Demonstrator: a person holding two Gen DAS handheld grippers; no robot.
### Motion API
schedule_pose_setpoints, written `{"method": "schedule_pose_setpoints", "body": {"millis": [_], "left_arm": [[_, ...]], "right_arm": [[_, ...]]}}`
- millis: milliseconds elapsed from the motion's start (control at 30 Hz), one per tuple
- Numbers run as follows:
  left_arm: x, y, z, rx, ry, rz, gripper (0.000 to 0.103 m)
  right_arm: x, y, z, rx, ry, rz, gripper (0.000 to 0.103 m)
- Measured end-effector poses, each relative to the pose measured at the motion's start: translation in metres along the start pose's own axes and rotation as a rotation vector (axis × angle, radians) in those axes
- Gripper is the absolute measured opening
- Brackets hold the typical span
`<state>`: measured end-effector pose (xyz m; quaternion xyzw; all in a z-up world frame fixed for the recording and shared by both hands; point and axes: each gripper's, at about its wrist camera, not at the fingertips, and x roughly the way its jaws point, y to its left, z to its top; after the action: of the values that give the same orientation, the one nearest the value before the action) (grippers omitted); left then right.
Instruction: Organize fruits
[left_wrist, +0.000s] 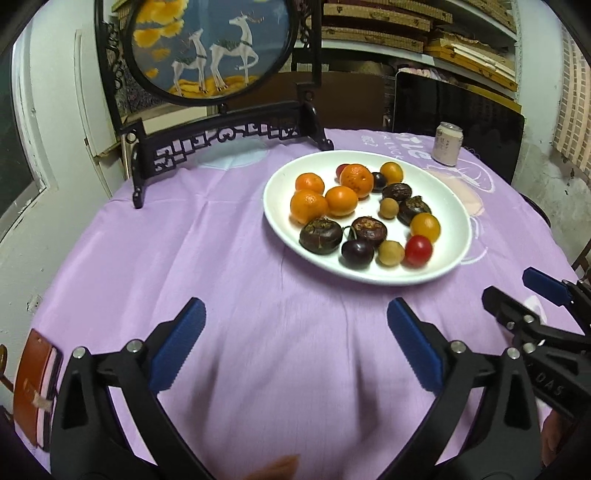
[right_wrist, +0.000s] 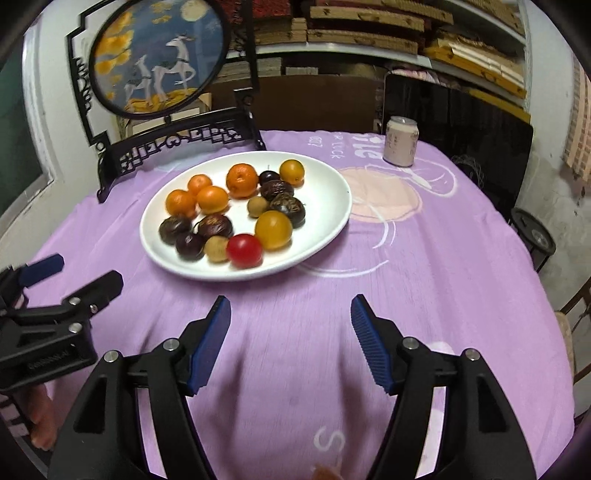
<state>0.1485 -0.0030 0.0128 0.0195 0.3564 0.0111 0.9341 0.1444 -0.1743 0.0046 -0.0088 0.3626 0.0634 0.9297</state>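
In the left wrist view, a small red fruit (left_wrist: 341, 170) far ahead of the tongs shows only a sliver behind an orange (left_wrist: 356, 180) on the plate (left_wrist: 280, 184). Left of the left tongs, a brown notebook (left_wrist: 31, 384) is cut by the picture's edge. The round deer picture (left_wrist: 210, 48) far ahead loses its top to the edge. Print on the can (left_wrist: 447, 143), ahead and right, is too small to read. The cloth (right_wrist: 295, 369) between the right tongs' fingers is blurred, its lettering partly cut off.
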Motion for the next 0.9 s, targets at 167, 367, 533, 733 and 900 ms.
{"method": "schedule_pose_setpoints", "body": {"millis": [167, 367, 533, 733, 900], "left_arm": [[-0.029, 0.002, -0.014, 0.004, -0.048, -0.003, 0.101], [-0.047, 0.002, -0.019, -0.005, -0.089, -0.016, 0.101], [-0.051, -0.003, -0.019, 0.015, -0.109, -0.013, 0.101], [-0.054, -0.001, -0.019, 0.003, -0.119, -0.007, 0.101], [-0.053, 0.000, -0.018, 0.005, -0.118, -0.007, 0.101]], "right_arm": [[-0.022, 0.010, -0.015, -0.043, -0.053, 0.002, 0.085], [-0.053, 0.007, -0.017, -0.011, -0.177, 0.003, 0.102], [-0.057, 0.002, -0.015, 0.029, -0.176, 0.047, 0.102], [-0.062, 0.009, -0.018, 0.007, -0.187, 0.053, 0.102], [-0.061, 0.009, -0.018, 0.007, -0.185, 0.053, 0.102]]}}
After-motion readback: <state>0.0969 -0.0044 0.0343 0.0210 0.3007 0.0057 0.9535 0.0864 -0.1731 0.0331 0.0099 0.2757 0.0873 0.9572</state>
